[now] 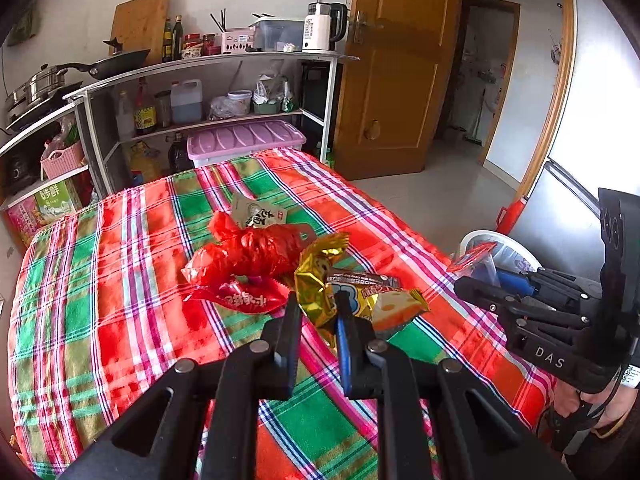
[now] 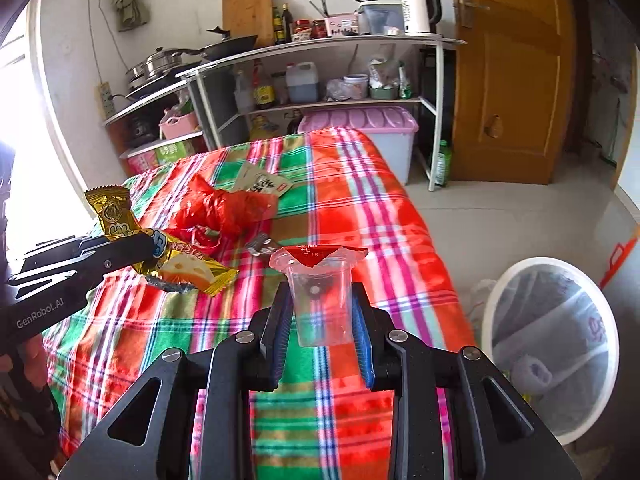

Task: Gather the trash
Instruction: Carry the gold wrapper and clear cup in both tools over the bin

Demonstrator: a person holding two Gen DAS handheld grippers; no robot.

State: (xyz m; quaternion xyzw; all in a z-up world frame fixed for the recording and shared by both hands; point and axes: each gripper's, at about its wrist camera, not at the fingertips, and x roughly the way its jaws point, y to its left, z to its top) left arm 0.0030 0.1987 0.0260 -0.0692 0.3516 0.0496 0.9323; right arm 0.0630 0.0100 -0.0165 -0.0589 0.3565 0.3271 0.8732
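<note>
A: What lies around the two claws?

B: A plaid-covered worktop (image 2: 360, 208) with loose trash: one crumpled red plastic bag (image 1: 248, 252), one beige sachet (image 1: 256, 212) behind it, one flat red wrapper (image 1: 240, 298) in front of it, and a small dark wrapper (image 1: 362, 279) beside the gold one.

A: And the left claw (image 1: 316, 312)?

B: It is pinching one gold snack wrapper (image 1: 344, 300), lifted above the cloth. From the right wrist view, that gold wrapper (image 2: 160, 248) hangs out to the left.

A: The right claw (image 2: 322, 320)?

B: It is pressed against one clear plastic cup (image 2: 320, 300) with a red peeled lid, held upright over the cloth.

A: Anything nearby on the floor?

B: One white trash bin (image 2: 552, 344), lined with a bag, stands just beside the worktop's right edge. Behind the worktop are a shelf rack (image 2: 320, 48) and one lilac-lidded storage box (image 2: 360, 120).
</note>
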